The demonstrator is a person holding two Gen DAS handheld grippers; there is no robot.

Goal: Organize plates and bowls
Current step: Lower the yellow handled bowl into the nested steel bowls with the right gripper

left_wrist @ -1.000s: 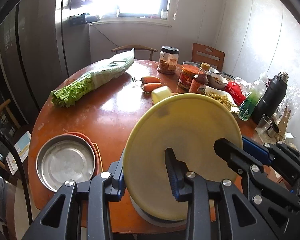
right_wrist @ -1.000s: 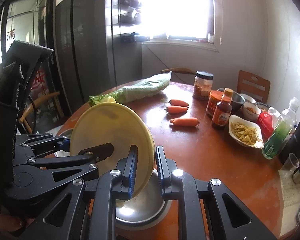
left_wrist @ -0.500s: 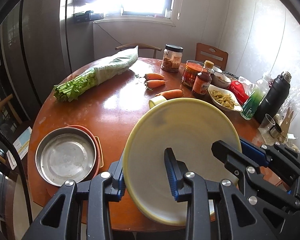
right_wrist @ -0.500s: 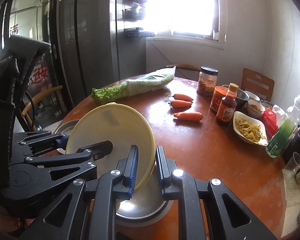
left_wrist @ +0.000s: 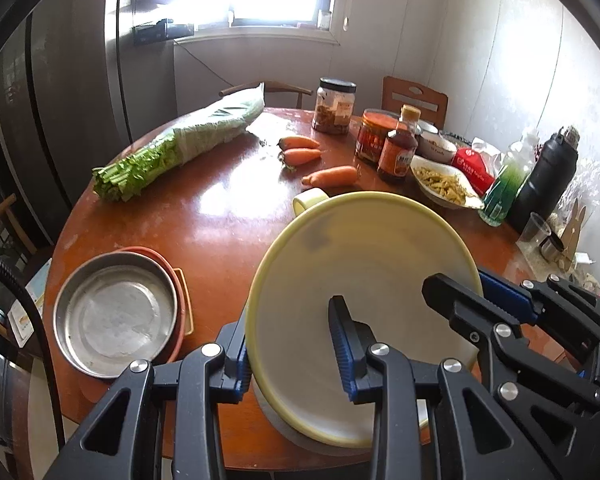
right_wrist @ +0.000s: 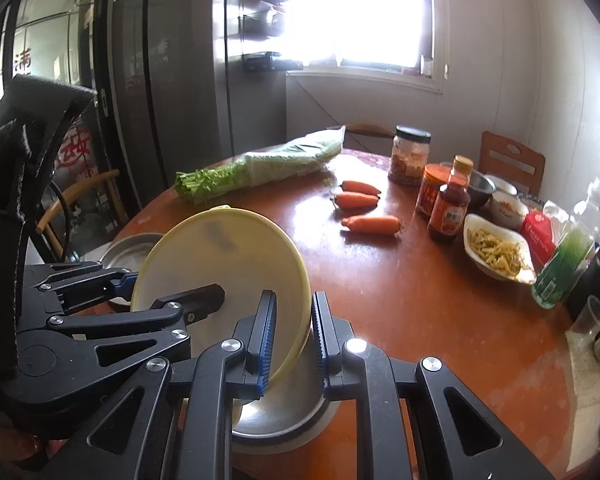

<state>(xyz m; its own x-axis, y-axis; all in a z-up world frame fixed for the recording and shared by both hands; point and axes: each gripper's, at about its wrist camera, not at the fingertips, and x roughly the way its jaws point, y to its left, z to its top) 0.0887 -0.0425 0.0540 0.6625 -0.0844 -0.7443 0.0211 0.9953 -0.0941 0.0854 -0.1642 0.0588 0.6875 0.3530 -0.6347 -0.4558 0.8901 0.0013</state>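
Both grippers hold a pale yellow plate tilted on edge above the near side of the round wooden table. My left gripper is shut on the plate's left rim. My right gripper is shut on its right rim. Each gripper shows in the other's view: the right gripper and the left gripper. Right under the plate stands a steel bowl. A second steel plate rests in an orange tray at the near left.
Bagged celery, three carrots and a tape roll lie mid-table. Jars, a sauce bottle, a dish of food, a green bottle and a black flask crowd the right side. Chairs and a fridge stand beyond.
The yellow plate's far rim has dipped a little, uncovering the third carrot and the tape roll in the left wrist view. Both grips are unchanged.
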